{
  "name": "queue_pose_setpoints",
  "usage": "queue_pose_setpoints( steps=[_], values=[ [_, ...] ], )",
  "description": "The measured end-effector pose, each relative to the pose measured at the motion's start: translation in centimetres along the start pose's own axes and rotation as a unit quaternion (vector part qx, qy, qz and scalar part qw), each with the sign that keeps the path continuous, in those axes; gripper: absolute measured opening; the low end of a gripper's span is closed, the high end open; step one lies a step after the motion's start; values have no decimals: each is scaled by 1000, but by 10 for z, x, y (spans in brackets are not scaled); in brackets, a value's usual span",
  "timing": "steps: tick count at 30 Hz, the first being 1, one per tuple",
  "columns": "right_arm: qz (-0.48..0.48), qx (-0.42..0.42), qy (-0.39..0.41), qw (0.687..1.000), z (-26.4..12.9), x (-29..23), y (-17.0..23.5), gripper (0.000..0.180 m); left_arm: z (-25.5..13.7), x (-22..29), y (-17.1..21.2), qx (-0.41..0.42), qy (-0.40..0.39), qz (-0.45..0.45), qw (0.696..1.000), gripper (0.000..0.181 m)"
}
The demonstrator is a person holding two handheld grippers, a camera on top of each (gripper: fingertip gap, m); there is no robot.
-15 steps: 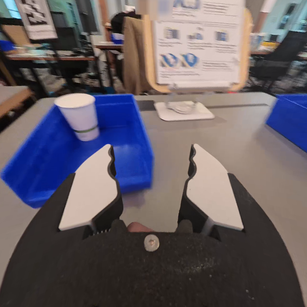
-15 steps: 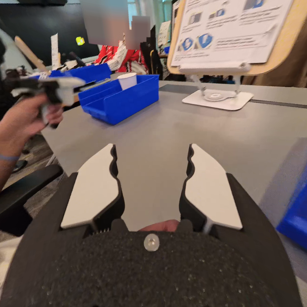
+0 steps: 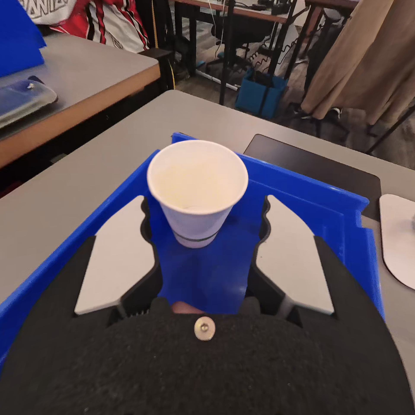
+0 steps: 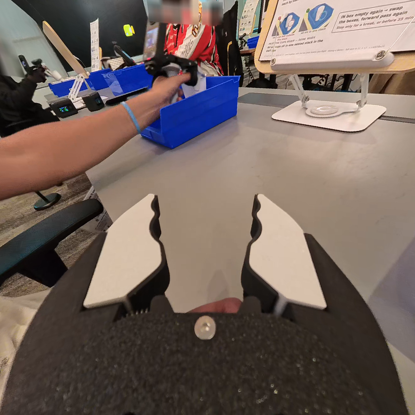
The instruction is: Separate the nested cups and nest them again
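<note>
The cup [image 3: 193,202] is white outside, creamy inside, with a thin dark green band near its base. It stands in a bright blue bin [image 3: 314,202] on a plain grey surface [image 3: 78,179]. The left tongs [image 3: 205,215] have pale grey fingers [image 3: 121,253] with black inner edges on a speckled black body, with a silver screw at the middle; the right tongs [image 4: 206,215] look the same. A black mat [image 3: 314,166] lies behind the bin. The stand [image 4: 330,114] has a white base and a light wood board. A wristband [image 4: 132,116] on the arm is light blue. A person behind wears a red, white and black patterned shirt [image 4: 193,45]. The chair armrest [image 4: 45,229] is black mesh.
</note>
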State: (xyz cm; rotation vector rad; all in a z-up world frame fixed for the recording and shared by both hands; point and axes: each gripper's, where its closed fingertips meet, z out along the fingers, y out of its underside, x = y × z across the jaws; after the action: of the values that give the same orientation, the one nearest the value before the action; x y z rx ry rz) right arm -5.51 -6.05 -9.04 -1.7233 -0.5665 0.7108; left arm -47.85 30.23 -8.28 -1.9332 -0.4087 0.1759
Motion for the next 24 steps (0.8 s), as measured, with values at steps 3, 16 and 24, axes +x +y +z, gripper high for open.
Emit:
queue_pose_setpoints(
  steps=[3, 16, 24],
  values=[
    [-2, -7, -3, 1000, 2, 0, 3, 79, 20, 6, 3, -13, -17, 14, 1000, 99],
    [8, -36, -16, 999, 10, -3, 18, 75, 36, -24, 9, -13, -71, 45, 996, 86],
    [15, -7, -19, 1000, -4, 4, 0, 75, -61, 11, -22, 61, 152, 59, 985, 83]
  ],
)
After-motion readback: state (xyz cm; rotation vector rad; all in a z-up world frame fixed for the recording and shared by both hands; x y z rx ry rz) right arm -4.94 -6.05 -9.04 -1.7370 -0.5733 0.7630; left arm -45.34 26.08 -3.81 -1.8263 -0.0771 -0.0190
